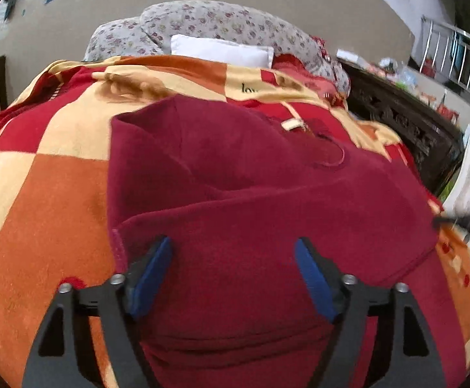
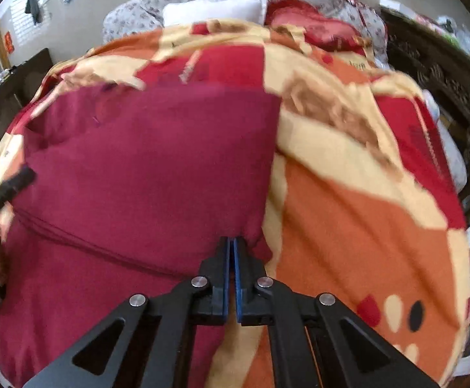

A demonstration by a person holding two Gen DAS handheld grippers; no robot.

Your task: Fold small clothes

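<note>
Folding looks partly done, by my reckoning: the maroon garment (image 1: 267, 194) lies across the checked blanket (image 1: 41, 177) on the bed, and in my left view a layer of it is already doubled over, its folded edge running across the cloth just ahead of my fingers. The neckline with a pale label (image 1: 291, 125) sits at the far end, toward the white pillow (image 1: 222, 50) and the floral quilt (image 1: 218, 22). What kind of top it is I cannot say for sure; sleeves are not clearly visible. At least one more fold seems to be left, and some smoothing, since the cloth shows ridges and soft creases.

My left gripper (image 1: 233, 255) stands wide open over the near part of the garment, blue pads well apart, gripping nothing; whether the fingertips brush the fabric I cannot tell.

My right gripper (image 2: 233, 242) is pinched nearly shut, the blue pads almost meeting, right at the garment's near right corner where it meets the blanket. Cloth bunches at the tips, so I judge it has hold of that corner, though the pinch itself is hidden between the pads.

Both views are blurred, so fine detail is uncertain. The right gripper shows as a dark blur at the right edge of my left view, touching the garment's side.
</note>
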